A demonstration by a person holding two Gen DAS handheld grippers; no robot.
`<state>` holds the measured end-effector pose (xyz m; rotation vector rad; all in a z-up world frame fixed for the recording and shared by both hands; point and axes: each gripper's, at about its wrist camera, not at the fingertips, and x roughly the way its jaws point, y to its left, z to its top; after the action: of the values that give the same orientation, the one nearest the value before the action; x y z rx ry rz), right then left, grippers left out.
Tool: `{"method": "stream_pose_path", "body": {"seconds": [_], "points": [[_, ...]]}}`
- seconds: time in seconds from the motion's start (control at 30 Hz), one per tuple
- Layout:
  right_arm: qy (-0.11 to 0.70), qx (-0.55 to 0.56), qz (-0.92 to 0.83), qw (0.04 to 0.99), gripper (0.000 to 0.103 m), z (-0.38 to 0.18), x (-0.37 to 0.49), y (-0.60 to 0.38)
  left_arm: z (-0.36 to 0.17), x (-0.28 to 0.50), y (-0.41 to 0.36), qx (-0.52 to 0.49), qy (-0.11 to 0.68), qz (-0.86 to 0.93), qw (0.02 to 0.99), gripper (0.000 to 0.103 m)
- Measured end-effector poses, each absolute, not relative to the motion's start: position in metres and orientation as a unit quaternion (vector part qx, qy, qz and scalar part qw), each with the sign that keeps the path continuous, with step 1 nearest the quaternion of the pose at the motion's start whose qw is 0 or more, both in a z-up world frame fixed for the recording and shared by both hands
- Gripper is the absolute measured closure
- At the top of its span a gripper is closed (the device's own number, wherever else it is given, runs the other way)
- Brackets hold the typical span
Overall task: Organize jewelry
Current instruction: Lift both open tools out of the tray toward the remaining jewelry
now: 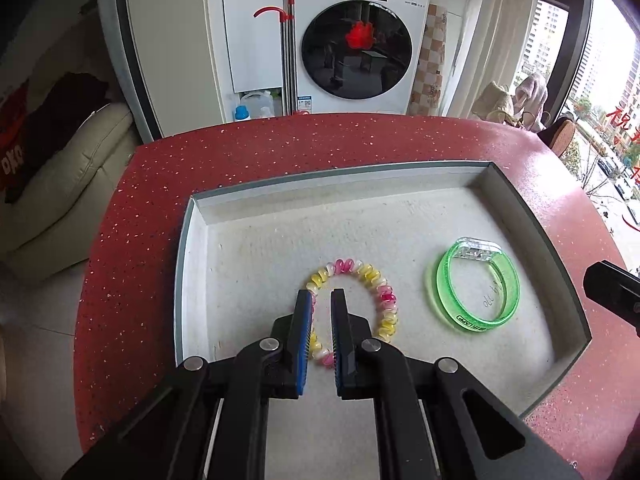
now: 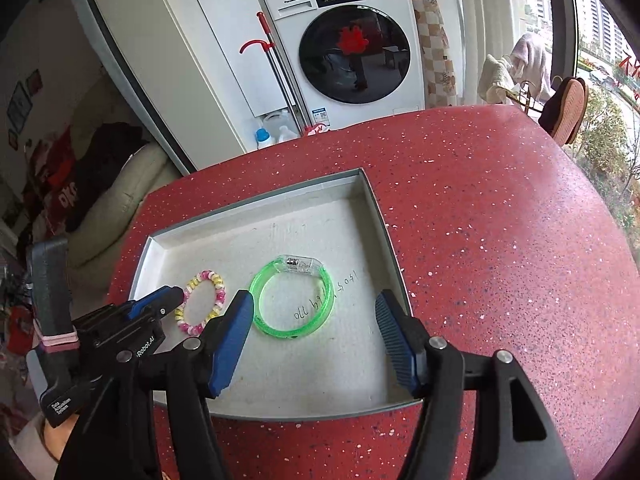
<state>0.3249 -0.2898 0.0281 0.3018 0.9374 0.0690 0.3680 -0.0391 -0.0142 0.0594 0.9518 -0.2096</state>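
Green, see-through plastic first: a rigid bangle (image 1: 472,322), glossy, with a clear boxy block set into its far side and small dark lettering printed along the near band. Lies flat on the white, slightly scuffed floor of a shallow grey-walled tray (image 1: 340,170), towards the right half, ringed around part of a handwritten scribble in dark ink. Seen from the right wrist as well (image 2: 280,330), same flat pose, just ahead of the fingers.

Beside it, to the left and not touching, a coil bracelet (image 1: 380,284) of looped, translucent spiral cord in bands of yellow, pink and milky white. Curved into a rough oval (image 2: 218,292), resting on the tray floor (image 2: 256,200).

Left gripper (image 1: 321,294) (image 2: 178,292): blue pads drawn in to a narrow slit, closed on the left strand of the coil bracelet, with beads showing in the gap between the two pads. Tilted down into the tray.

Right gripper (image 2: 316,300): spread wide, nothing between the blue ribbed pads, poised above the near part of the tray with the left pad close to the bangle's rim but clear of it.

Underneath everything, a red speckled table (image 1: 280,140); beyond its far edge, a white washing machine (image 1: 356,48) with a dark round door.
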Motion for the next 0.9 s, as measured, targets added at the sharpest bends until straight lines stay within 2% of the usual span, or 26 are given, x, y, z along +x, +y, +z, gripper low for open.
{"method": "stream_pose_path", "body": {"seconds": [0.03,0.07,0.1,0.13,0.17,0.33,0.37,0.4,0.63,0.9], "points": [[0.447,0.150,0.035,0.881,0.033,0.031,0.321,-0.291,-0.009,0.363,-0.038,0.028,0.450,-0.105,0.886,0.076],[0.445,0.154,0.038,0.882,0.028,0.033,0.317,-0.294,-0.005,0.358,-0.037,0.027,0.443,-0.107,0.890,0.076],[0.440,0.159,0.040,0.883,0.022,0.036,0.312,-0.295,0.000,0.352,-0.035,0.025,0.437,-0.110,0.892,0.072],[0.434,0.165,0.043,0.885,0.021,0.040,0.307,-0.297,0.004,0.347,-0.033,0.023,0.434,-0.112,0.894,0.024],[0.427,0.171,0.047,0.887,0.021,0.043,0.301,-0.298,0.007,0.342,-0.031,0.020,0.434,-0.110,0.894,0.000],[0.409,0.183,0.065,0.892,0.015,0.055,0.273,-0.299,0.017,0.313,-0.017,0.011,0.413,-0.116,0.903,0.000],[0.408,0.183,0.065,0.892,0.002,0.056,0.267,-0.298,0.017,0.305,-0.014,0.010,0.410,-0.115,0.905,0.000],[0.405,0.184,0.066,0.893,0.000,0.057,0.261,-0.298,0.018,0.298,-0.010,0.010,0.408,-0.114,0.906,0.000],[0.370,0.213,0.084,0.900,0.000,0.056,0.217,-0.293,0.014,0.249,0.019,-0.009,0.423,-0.118,0.898,0.000],[0.415,0.187,0.089,0.886,0.000,0.042,0.177,-0.276,0.005,0.188,0.036,0.012,0.403,-0.088,0.911,0.000]]}}
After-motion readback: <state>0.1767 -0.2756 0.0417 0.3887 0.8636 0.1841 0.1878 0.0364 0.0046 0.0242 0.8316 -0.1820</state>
